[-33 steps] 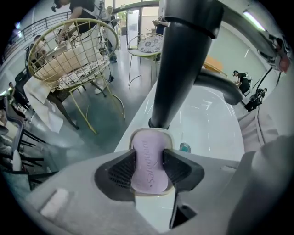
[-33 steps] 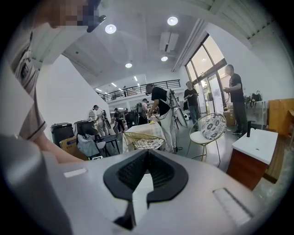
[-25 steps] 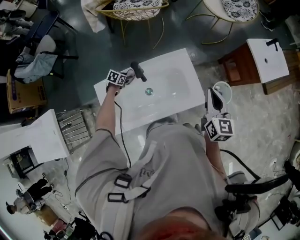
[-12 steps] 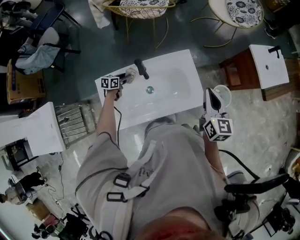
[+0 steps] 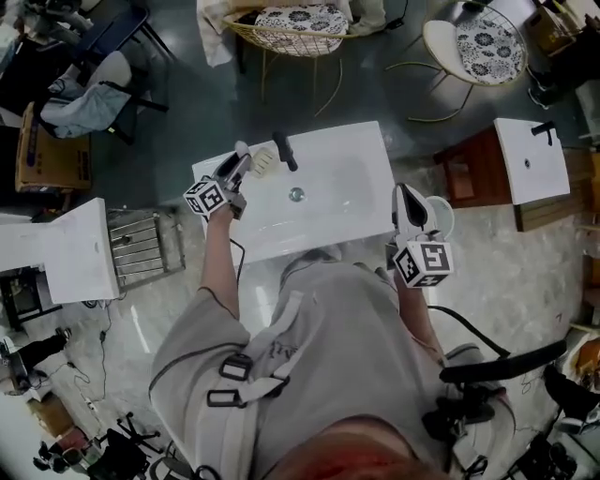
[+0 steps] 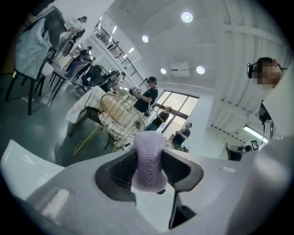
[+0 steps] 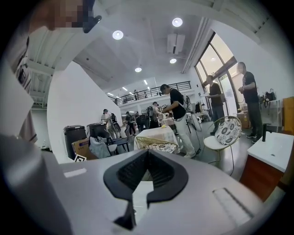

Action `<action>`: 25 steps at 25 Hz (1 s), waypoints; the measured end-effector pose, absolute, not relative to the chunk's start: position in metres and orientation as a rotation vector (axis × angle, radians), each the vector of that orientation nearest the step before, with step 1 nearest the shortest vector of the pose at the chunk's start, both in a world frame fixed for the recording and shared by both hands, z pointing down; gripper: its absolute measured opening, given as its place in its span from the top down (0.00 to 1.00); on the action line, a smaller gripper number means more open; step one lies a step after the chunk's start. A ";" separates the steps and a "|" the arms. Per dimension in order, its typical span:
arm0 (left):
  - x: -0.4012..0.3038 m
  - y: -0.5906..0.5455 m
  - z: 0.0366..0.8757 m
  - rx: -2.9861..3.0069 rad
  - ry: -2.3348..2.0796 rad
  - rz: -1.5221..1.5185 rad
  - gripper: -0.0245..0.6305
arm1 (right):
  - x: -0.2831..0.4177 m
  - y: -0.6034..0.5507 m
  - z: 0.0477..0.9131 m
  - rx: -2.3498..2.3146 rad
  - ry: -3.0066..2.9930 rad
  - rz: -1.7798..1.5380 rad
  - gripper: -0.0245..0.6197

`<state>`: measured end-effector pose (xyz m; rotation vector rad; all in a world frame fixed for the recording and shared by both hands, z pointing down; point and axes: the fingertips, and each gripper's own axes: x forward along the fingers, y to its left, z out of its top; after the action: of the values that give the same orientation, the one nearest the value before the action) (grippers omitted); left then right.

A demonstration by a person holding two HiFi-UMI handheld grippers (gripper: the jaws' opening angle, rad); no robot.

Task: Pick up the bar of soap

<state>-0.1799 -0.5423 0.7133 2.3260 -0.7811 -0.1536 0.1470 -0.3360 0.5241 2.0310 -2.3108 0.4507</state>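
While clamped edge-on between the pads of the left claw (image 6: 148, 170), the purple bar of soap (image 6: 148, 153) is held over the far-left part of the white surface (image 5: 349, 202), just left of its black faucet (image 5: 284, 150). The drain (image 5: 296, 195) lies mid-surface. The right claw (image 7: 146, 176) is clenched and empty, off the surface's right edge. Beyond the far edge, wire chairs (image 5: 281, 26) stand on a dark floor (image 5: 169, 103).

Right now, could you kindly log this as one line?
left tool: shut on soap | right tool: shut, empty
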 end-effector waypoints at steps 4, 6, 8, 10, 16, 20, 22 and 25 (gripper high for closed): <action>-0.181 -0.516 0.647 2.445 -0.870 -0.255 0.69 | 0.138 -0.349 0.513 1.959 -2.395 0.400 0.96; -0.184 -0.500 0.613 2.488 -0.911 -0.335 0.69 | 0.128 -0.358 0.505 1.916 -2.450 0.361 0.96; -0.185 -0.484 0.581 2.521 -0.948 -0.388 0.69 | 0.117 -0.366 0.498 1.867 -2.503 0.323 0.96; -0.184 -0.465 0.554 2.565 -0.993 -0.401 0.69 | 0.106 -0.374 0.491 1.812 -2.544 0.290 0.96; -0.176 -0.411 0.474 2.643 -1.190 -0.457 0.69 | 0.077 -0.391 0.467 1.668 -2.673 0.197 0.96; -0.177 -0.372 0.444 2.663 -1.315 -0.463 0.69 | 0.049 -0.388 0.458 1.588 -2.740 0.132 0.96; -0.174 -0.354 0.428 2.665 -1.371 -0.462 0.69 | 0.035 -0.384 0.454 1.537 -2.766 0.118 0.96; -0.170 -0.335 0.405 2.699 -1.466 -0.458 0.69 | 0.016 -0.378 0.448 1.468 -2.798 0.099 0.96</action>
<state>-0.1700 -0.3350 0.4049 2.6992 -1.4661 -0.4584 0.0160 -0.3784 0.4485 1.4676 -2.7978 0.0986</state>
